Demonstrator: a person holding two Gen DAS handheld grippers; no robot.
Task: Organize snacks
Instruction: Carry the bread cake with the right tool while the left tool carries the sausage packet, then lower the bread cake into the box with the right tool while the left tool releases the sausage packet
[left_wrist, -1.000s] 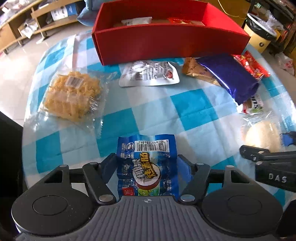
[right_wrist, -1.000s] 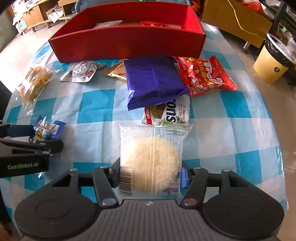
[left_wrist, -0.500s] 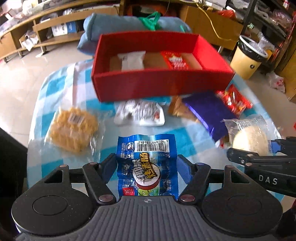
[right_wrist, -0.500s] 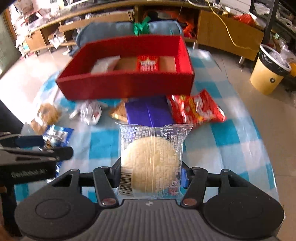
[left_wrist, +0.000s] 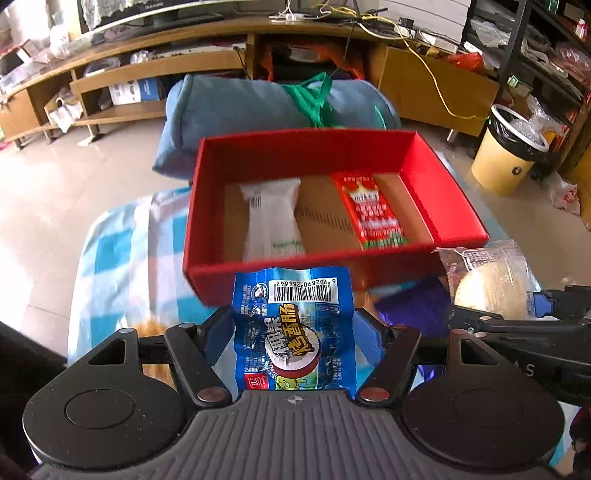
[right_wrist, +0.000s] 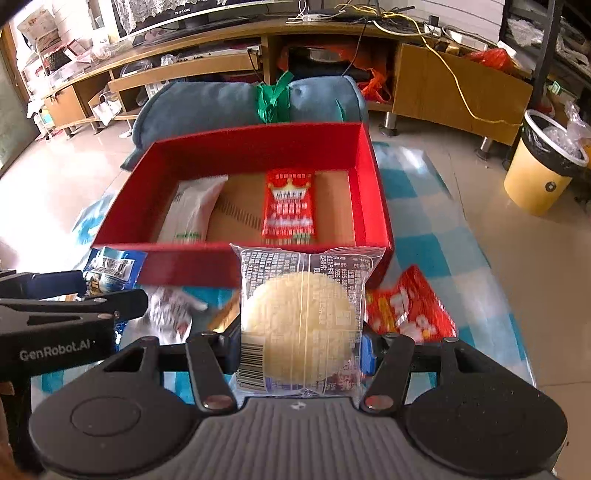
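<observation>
Blue sausage packet (left_wrist: 293, 332) between left fingers (left_wrist: 218, 332)

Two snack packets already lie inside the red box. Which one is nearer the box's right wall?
The red packet with the crown print. It lies right of the middle of the red box, while the white packet lies toward the left wall.

Glossy tiled floor (left_wrist: 55, 192), long wooden shelving (right_wrist: 207, 62), yellow bin (right_wrist: 535, 181)
</observation>
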